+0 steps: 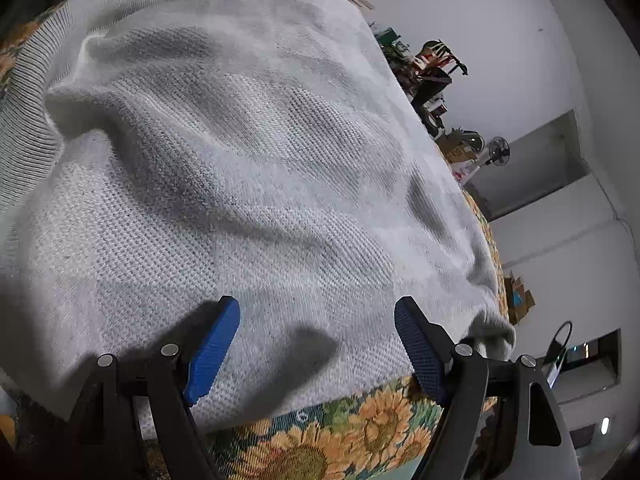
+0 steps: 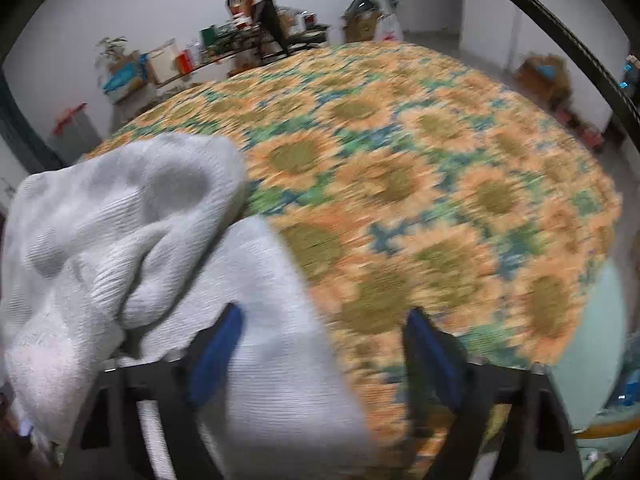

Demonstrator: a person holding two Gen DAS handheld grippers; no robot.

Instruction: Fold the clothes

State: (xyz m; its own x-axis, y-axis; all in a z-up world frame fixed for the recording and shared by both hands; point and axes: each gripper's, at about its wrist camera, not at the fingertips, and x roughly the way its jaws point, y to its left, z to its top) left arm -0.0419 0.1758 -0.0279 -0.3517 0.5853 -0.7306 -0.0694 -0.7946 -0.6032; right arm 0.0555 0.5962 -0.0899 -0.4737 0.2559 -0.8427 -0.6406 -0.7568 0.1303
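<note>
Two grippers, both mine, both spread wide with nothing between the blue pads; my left gripper (image 1: 316,344) hangs over the white knitted sweater (image 1: 224,168), which lies rumpled on the sunflower tablecloth (image 1: 372,424) and reaches almost to its near edge; my right gripper (image 2: 324,356) sits at the sweater's (image 2: 120,232) bunched side, one pad over knit, the other over bare cloth (image 2: 440,184); the right view is blurred.

Both wrist views low, close over table; shared: sweater (image 1: 240,160), sunflower cloth (image 2: 400,184).
</note>
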